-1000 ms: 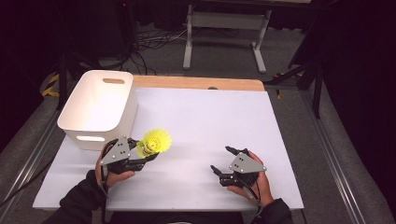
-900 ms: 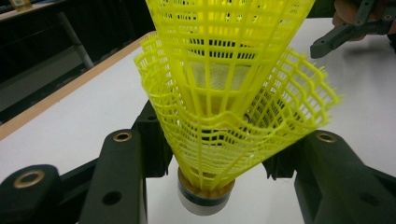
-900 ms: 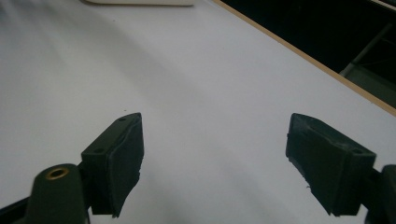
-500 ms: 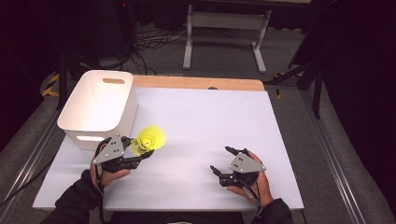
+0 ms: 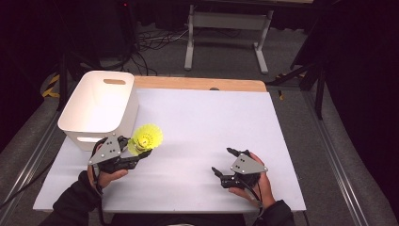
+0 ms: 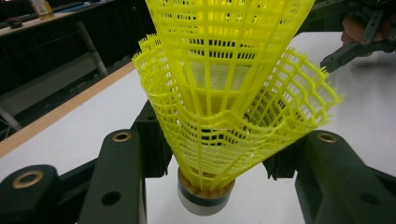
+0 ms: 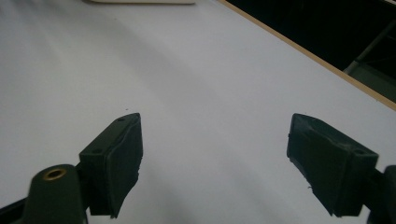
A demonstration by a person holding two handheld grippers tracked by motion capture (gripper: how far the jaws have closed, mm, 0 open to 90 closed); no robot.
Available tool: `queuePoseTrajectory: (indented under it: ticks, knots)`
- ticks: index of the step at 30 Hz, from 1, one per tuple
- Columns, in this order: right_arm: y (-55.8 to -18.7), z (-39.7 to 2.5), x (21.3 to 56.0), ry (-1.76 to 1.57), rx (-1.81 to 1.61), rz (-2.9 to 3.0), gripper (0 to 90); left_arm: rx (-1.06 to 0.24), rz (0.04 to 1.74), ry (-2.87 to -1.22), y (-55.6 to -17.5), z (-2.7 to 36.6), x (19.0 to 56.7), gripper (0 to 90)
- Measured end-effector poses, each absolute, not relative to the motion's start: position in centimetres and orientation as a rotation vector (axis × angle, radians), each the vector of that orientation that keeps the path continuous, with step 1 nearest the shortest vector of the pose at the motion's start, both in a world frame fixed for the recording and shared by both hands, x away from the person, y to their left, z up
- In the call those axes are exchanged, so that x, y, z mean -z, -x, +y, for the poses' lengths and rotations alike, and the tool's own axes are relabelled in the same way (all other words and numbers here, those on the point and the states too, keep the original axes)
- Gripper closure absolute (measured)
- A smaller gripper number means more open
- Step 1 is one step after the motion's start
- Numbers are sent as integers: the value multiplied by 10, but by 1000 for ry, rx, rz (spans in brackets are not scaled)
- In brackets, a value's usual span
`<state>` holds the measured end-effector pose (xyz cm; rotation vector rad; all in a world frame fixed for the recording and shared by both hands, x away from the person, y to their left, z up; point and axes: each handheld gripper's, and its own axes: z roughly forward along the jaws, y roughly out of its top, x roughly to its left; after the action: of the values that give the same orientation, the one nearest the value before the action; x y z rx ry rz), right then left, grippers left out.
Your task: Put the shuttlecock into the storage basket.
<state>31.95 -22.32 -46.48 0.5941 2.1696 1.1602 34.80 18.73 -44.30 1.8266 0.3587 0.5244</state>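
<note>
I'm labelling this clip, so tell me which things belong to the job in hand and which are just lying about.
In the job: yellow shuttlecock, left gripper clamped on it, white bin beside it.
Lying about: right gripper open and idle, floor cables, metal stand.

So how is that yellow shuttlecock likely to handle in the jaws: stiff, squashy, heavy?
The yellow shuttlecock is probably very light: its skirt is open plastic mesh. The skirt likely flexes easily, since it looks pinched and folded where the left gripper squeezes it. With a round cork base and a cone shape, it would likely tip or roll in an arc if set down.
</note>
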Motion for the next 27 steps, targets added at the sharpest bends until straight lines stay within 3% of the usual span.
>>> queuePoseTrajectory:
  ticks: [27]
  knots:
    - [-320, -223, 465, -596, -1157, 2177, 190, -544, 384, -1769, -347, 200, 432, 509]
